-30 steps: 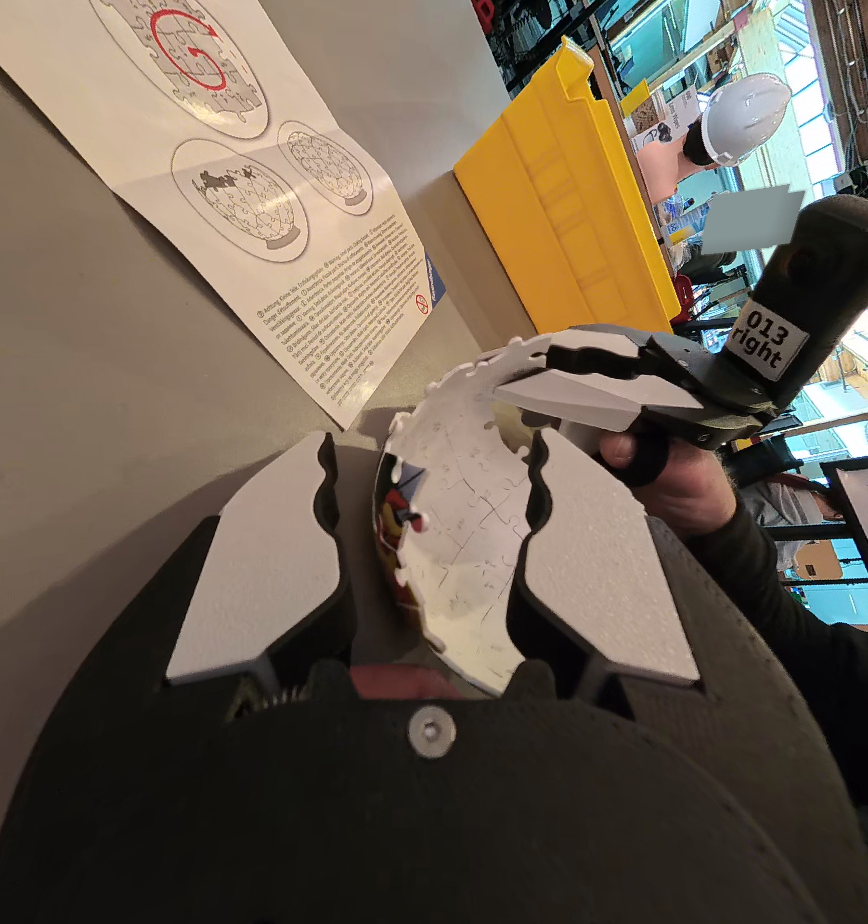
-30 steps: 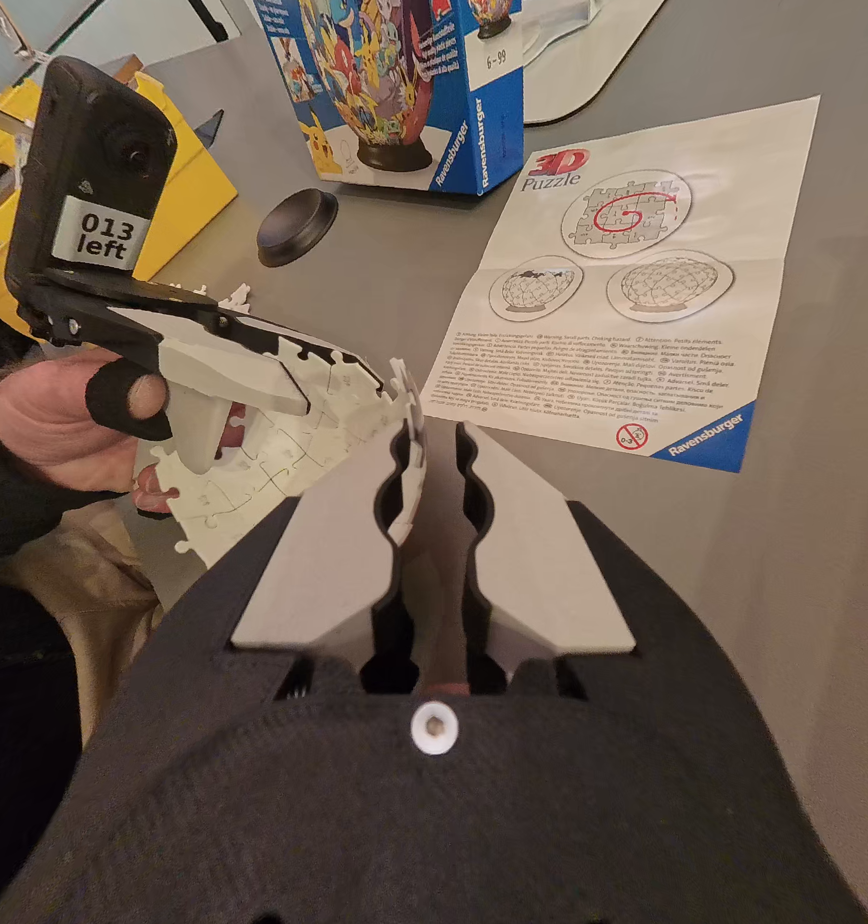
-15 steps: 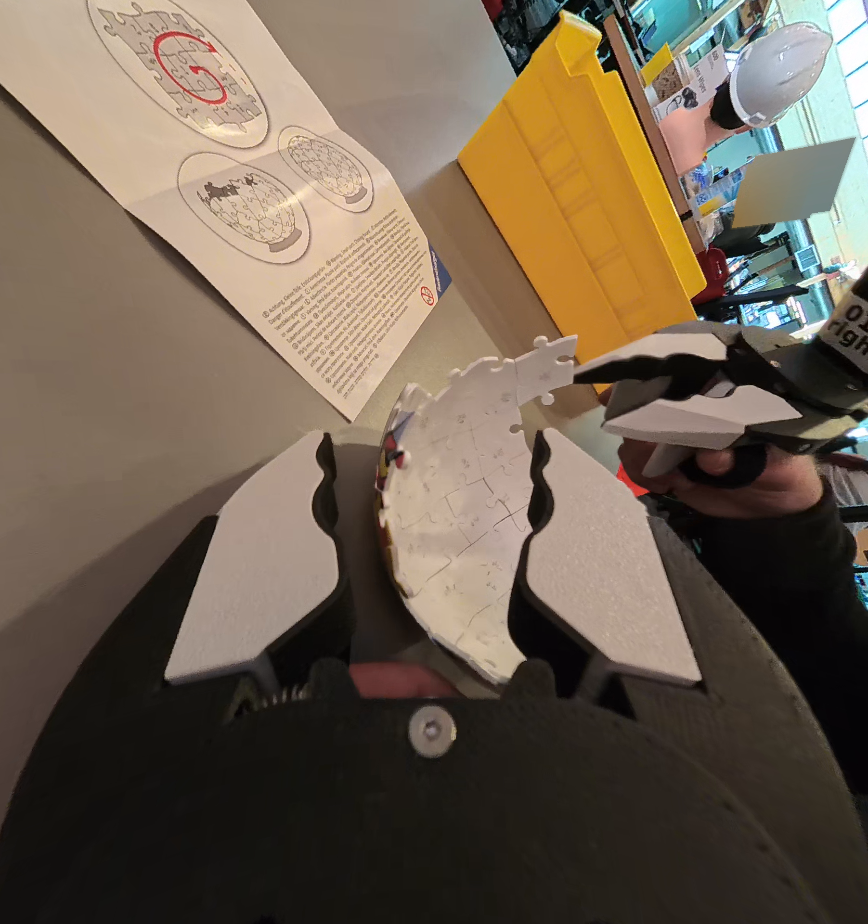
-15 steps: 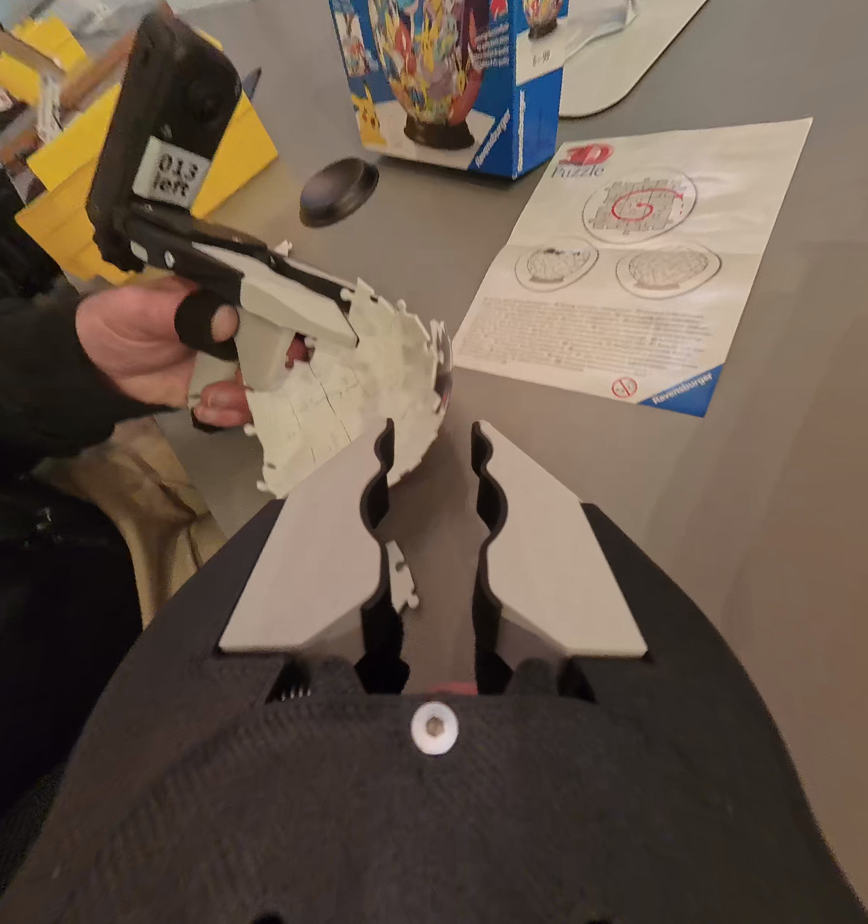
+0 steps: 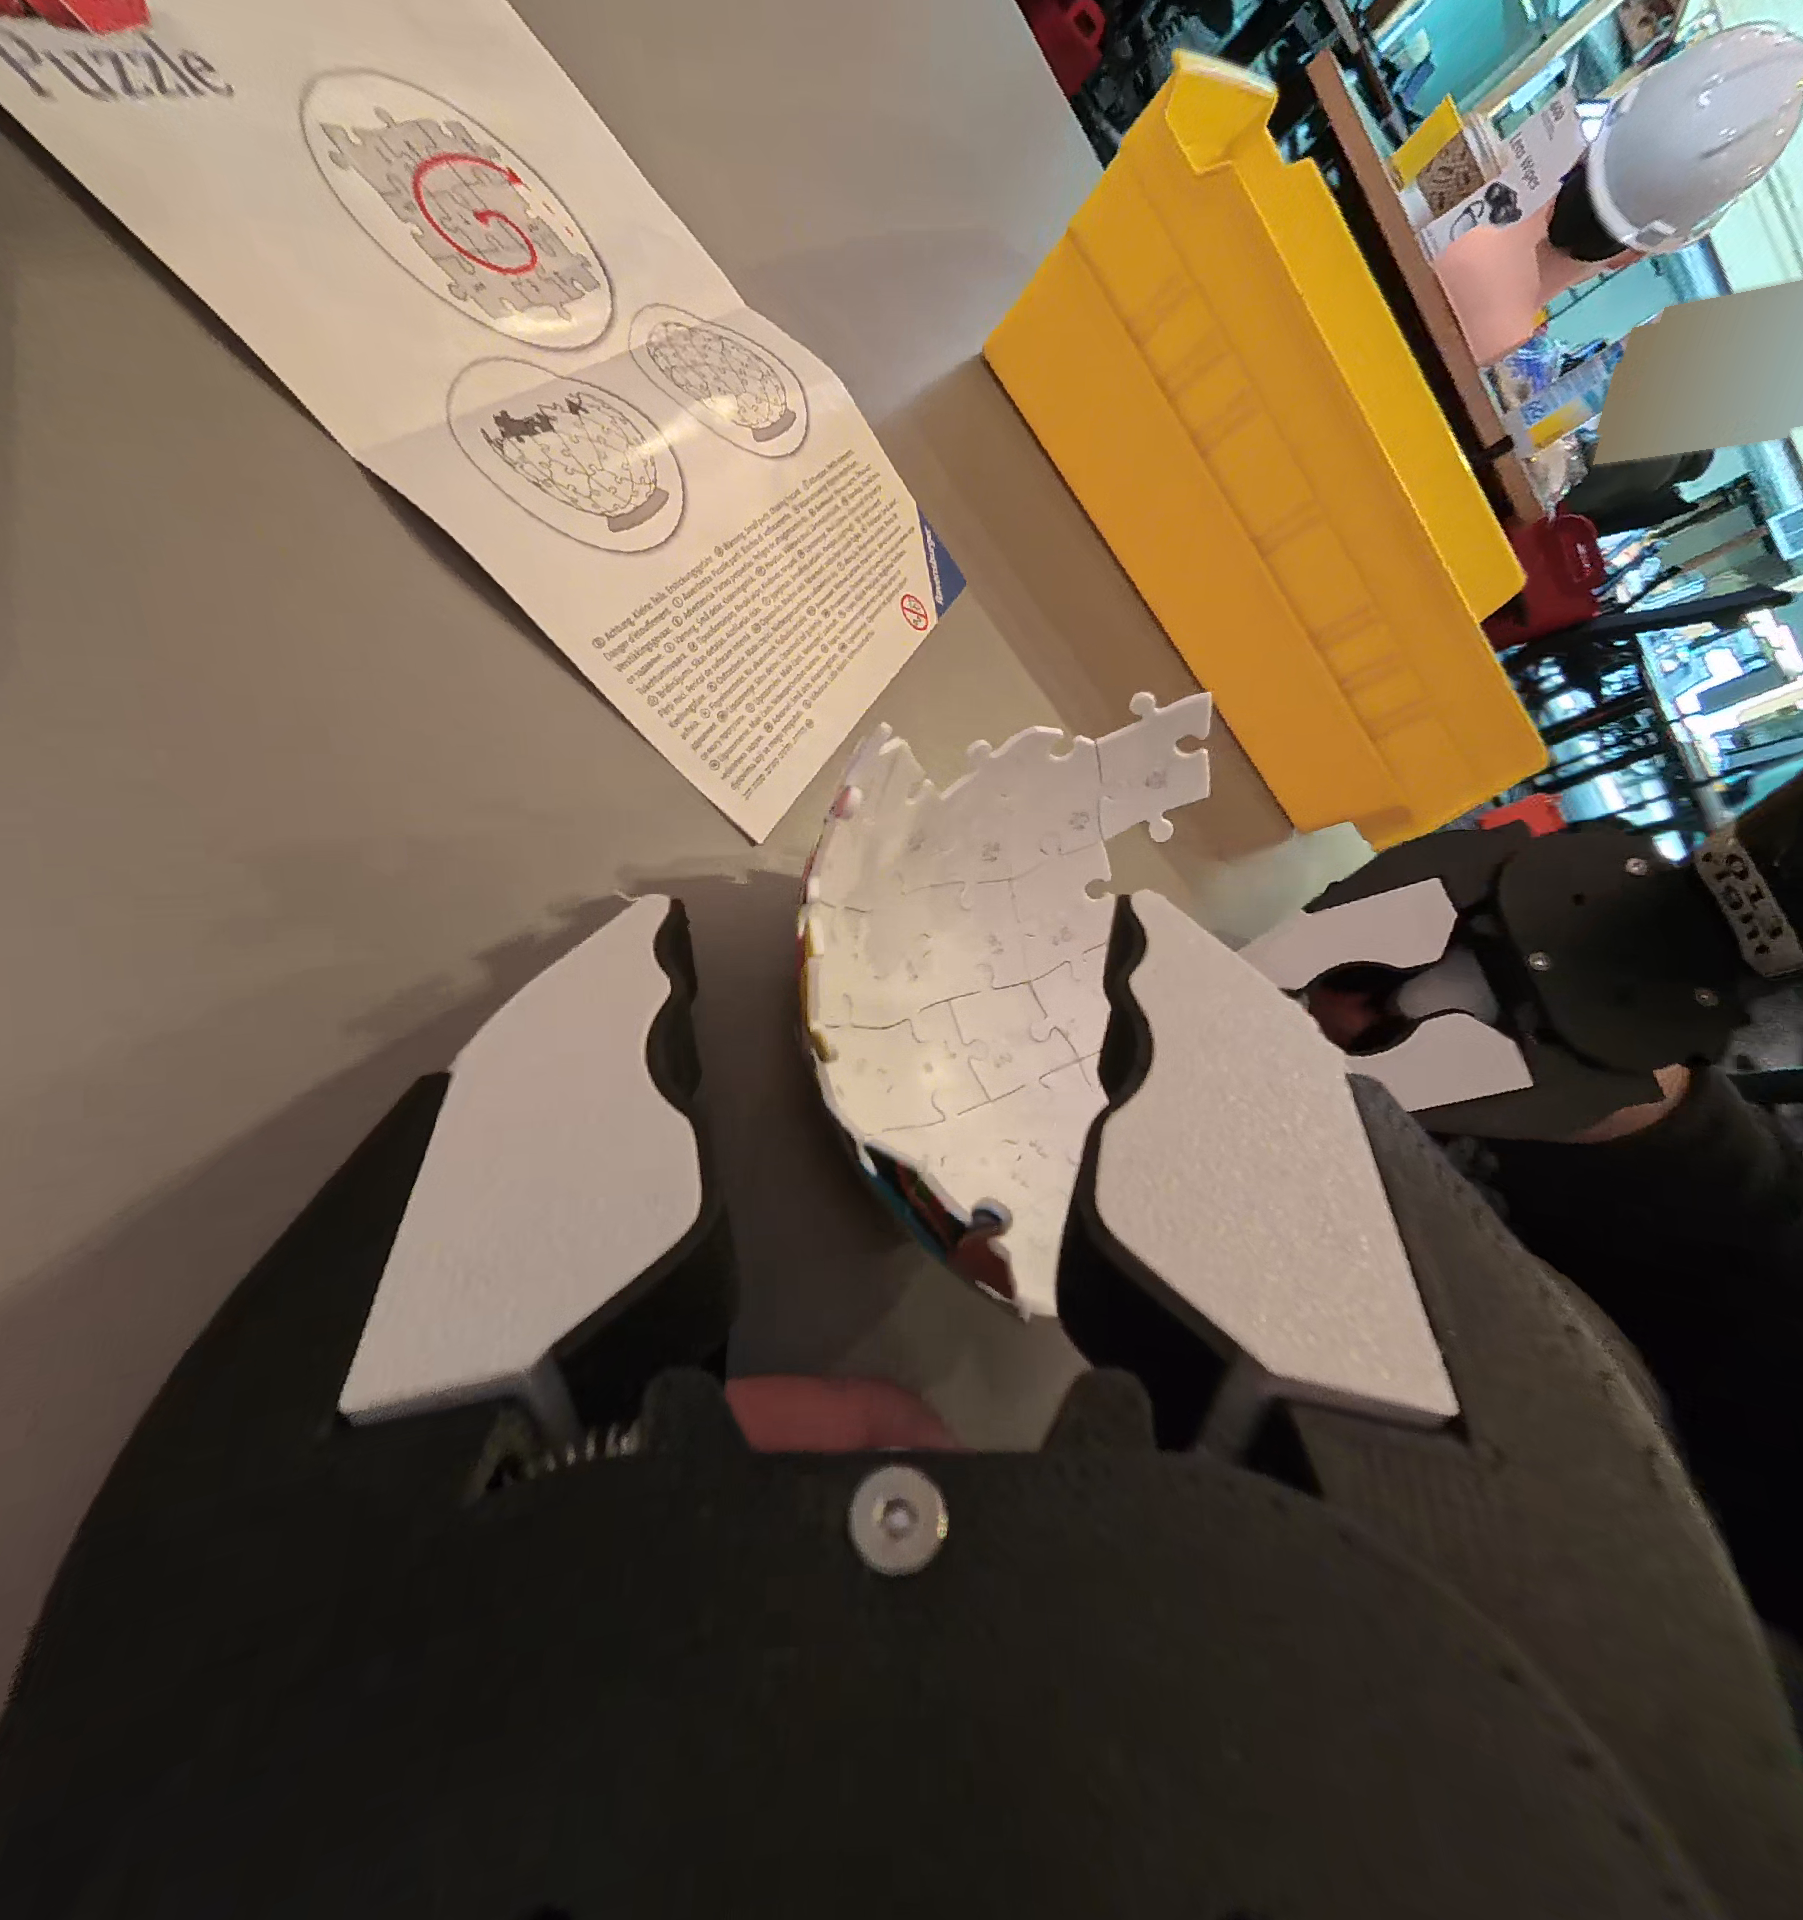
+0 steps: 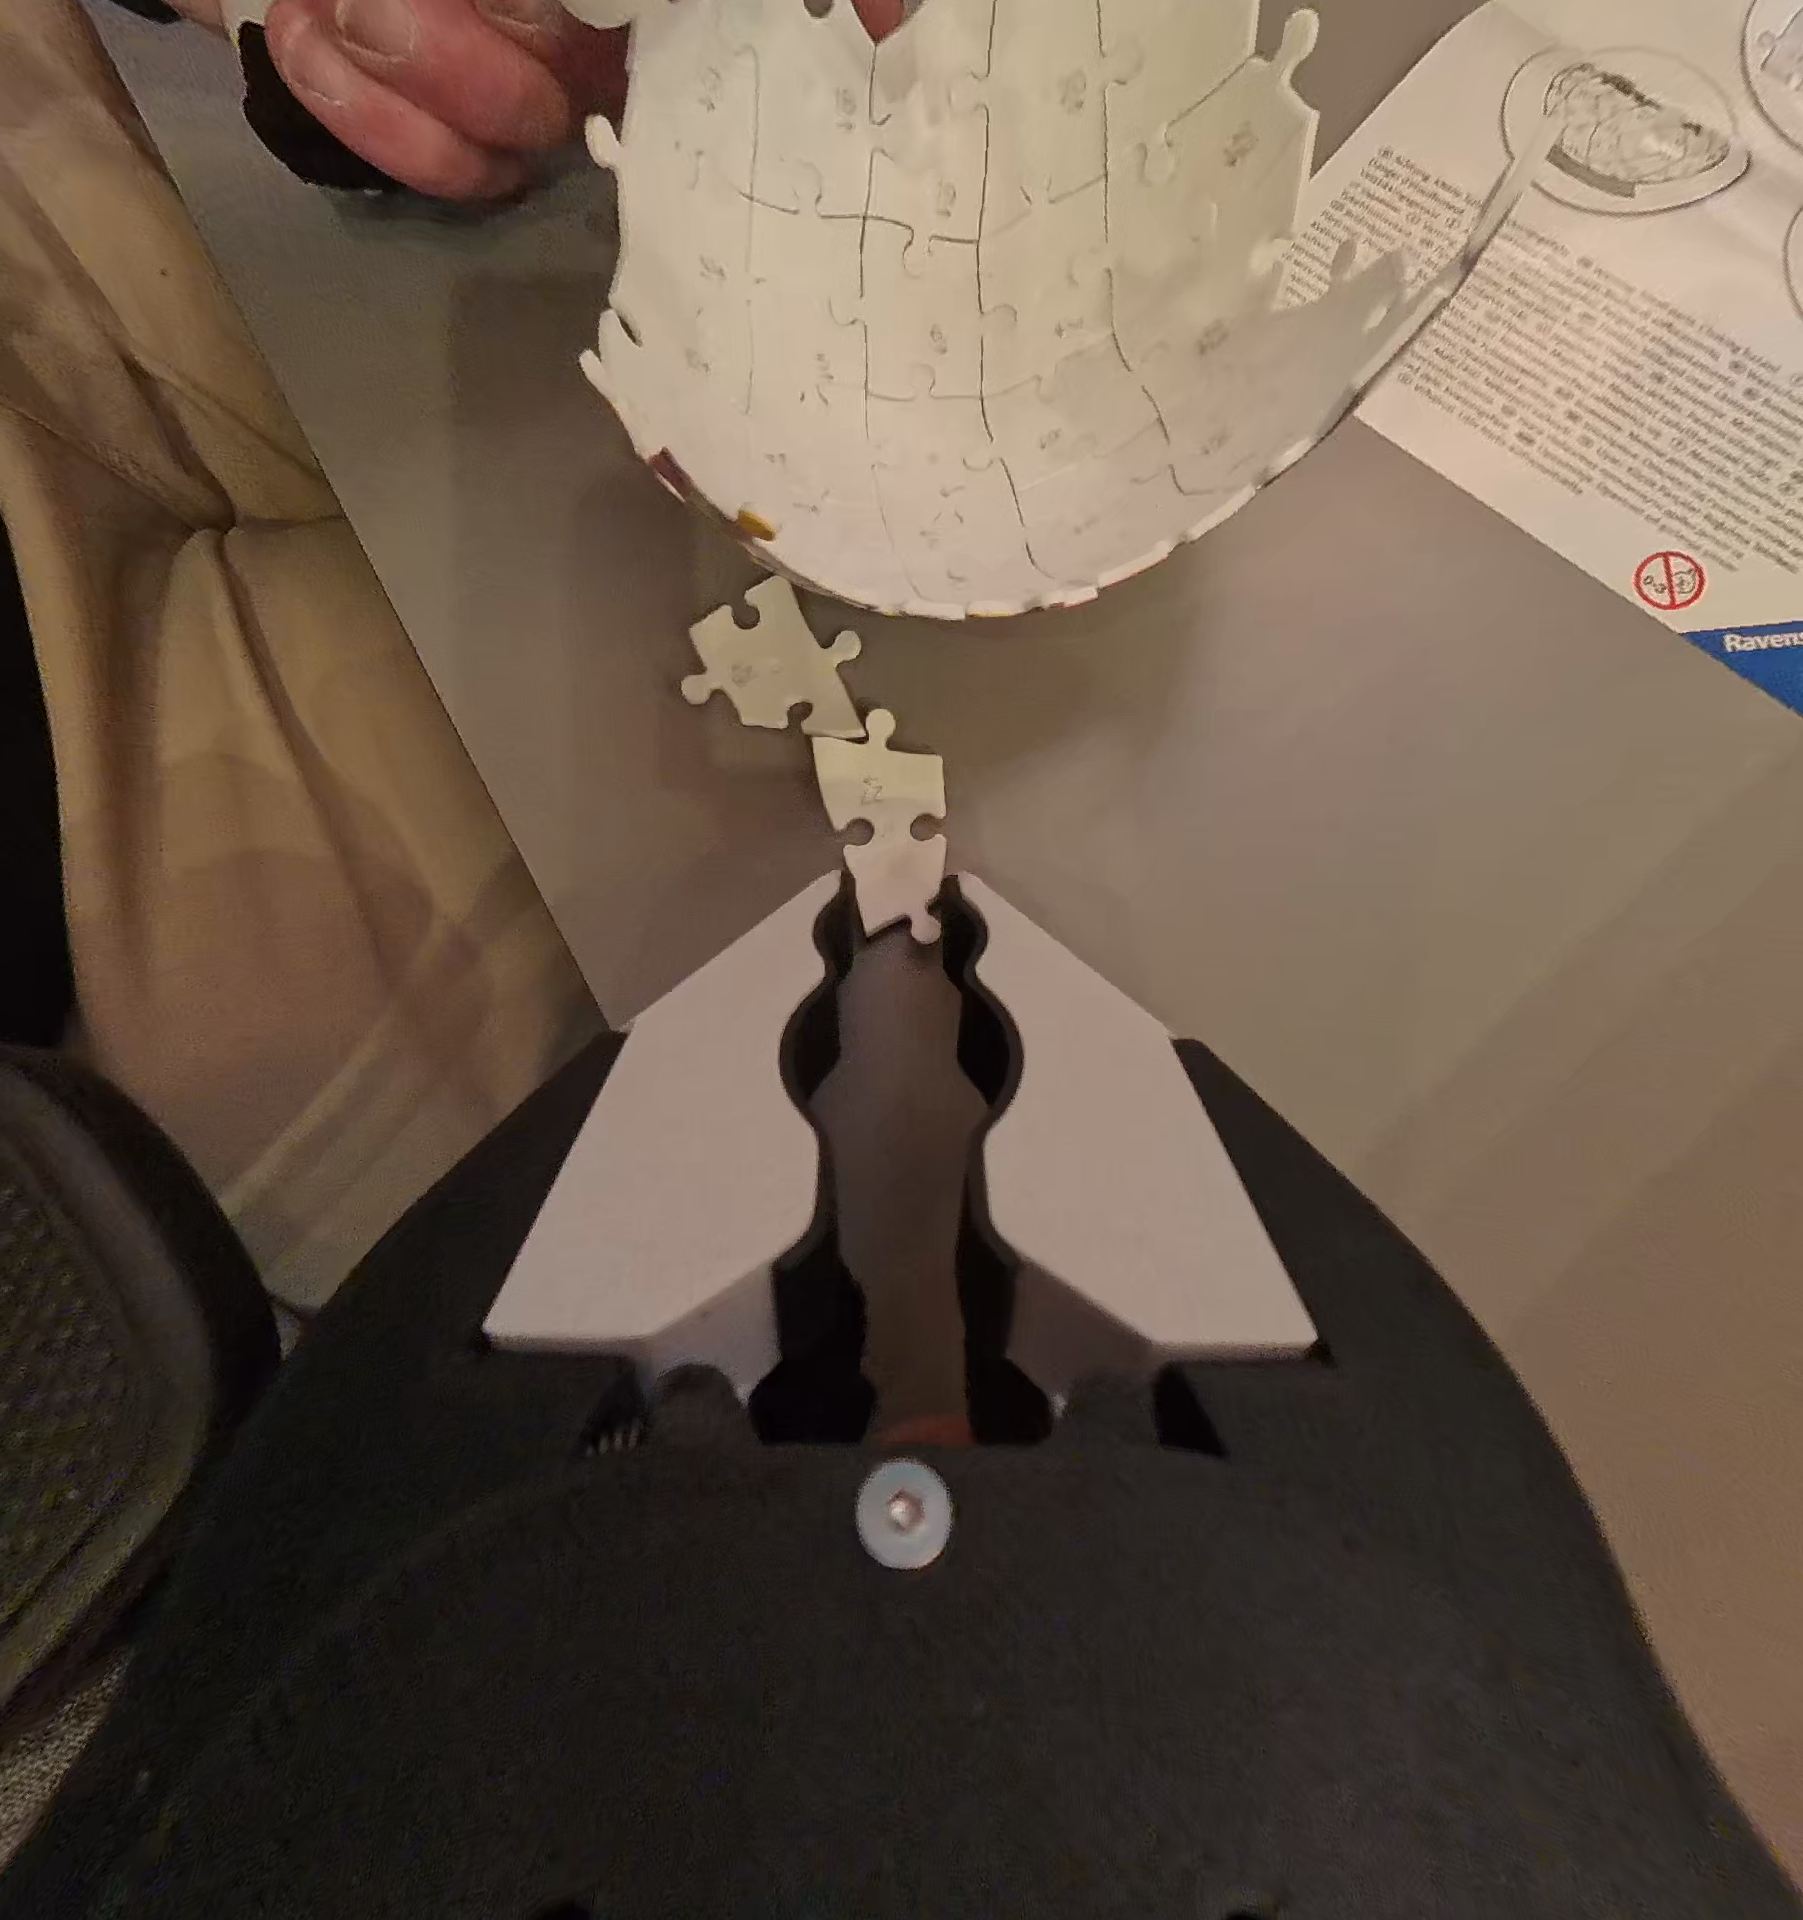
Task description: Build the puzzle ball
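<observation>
The half-built puzzle ball shell (image 5: 959, 997) is a white bowl of joined pieces with a colourful outer side. It stands between the wide-apart fingers of my left gripper (image 5: 897, 914) and leans on the right finger, with a gap to the left one. In the right wrist view a hand (image 6: 409, 94) grips the shell (image 6: 980, 312) at its rim. One piece (image 5: 1157, 758) juts from the rim. My right gripper (image 6: 897, 883) is nearly closed on a small white puzzle piece (image 6: 892, 894) joined to a second (image 6: 876, 779). A third (image 6: 772, 665) touches it, just below the shell.
A folded instruction sheet (image 5: 585, 416) lies on the grey table (image 6: 1292, 831) beyond the shell. A yellow bin (image 5: 1271, 468) stands at the table's far side. The table edge runs along the left of the right wrist view, with beige trousers (image 6: 201, 623) beside it. The grippers' ends are close to 15 centimeters from one another.
My right gripper has left the shell's rim and dropped to below the shell, now pinching loose pieces at its tips. The left gripper has kept its width and turned the shell slightly.
</observation>
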